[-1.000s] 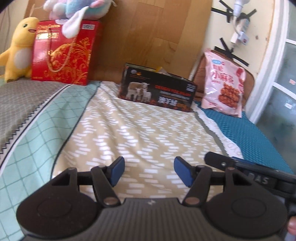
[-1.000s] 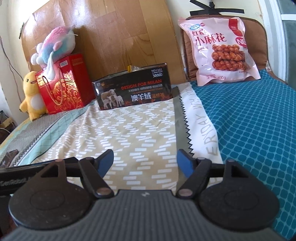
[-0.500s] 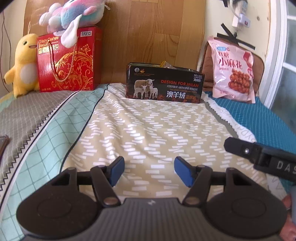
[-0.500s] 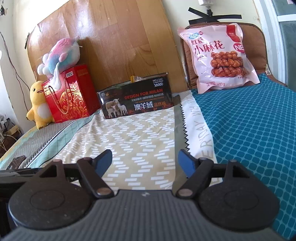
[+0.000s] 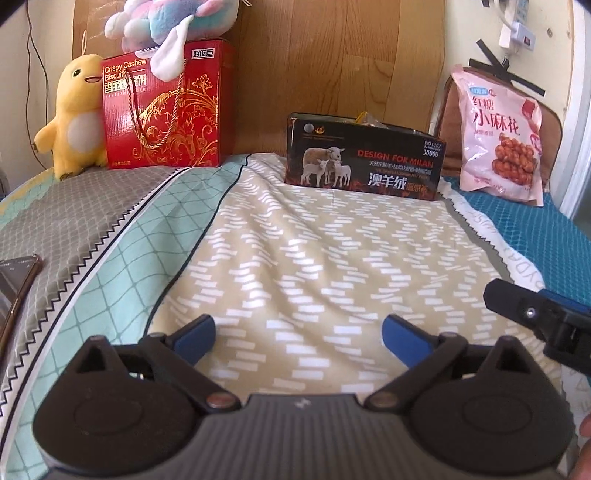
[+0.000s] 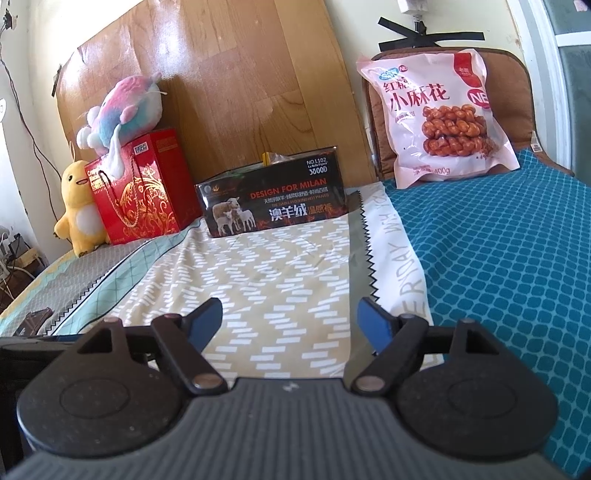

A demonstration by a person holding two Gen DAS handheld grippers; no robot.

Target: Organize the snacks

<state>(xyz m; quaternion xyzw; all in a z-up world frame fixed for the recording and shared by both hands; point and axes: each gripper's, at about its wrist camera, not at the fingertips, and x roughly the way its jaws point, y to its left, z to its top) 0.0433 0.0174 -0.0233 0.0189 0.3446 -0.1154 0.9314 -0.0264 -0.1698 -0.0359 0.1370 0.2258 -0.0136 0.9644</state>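
Note:
My left gripper (image 5: 297, 325) hovers low over the beige patterned bedspread (image 5: 314, 258); its jaws are opening and nothing is between them. My right gripper (image 6: 291, 306) hangs beside it, open and empty, and one of its fingers (image 5: 535, 317) shows at the right edge of the left wrist view. At the headboard stands a black box with sheep on it (image 5: 365, 166) (image 6: 273, 206), a wrapper poking out of its top. A pink snack bag (image 5: 502, 136) (image 6: 443, 114) leans on a brown cushion to the right. Left of the black box sits a red cashew biscuit gift box (image 5: 166, 107) (image 6: 140, 188).
A yellow plush toy (image 5: 74, 118) stands left of the red box and a pastel plush (image 5: 166, 22) lies on top of it. A phone (image 5: 14, 273) lies at the bed's left edge. A teal blanket (image 6: 498, 258) covers the right side. Wooden headboard (image 6: 240, 92) behind.
The left gripper's blue pads have spread much wider apart, and its view has levelled and swung a little left. The right gripper has barely moved.

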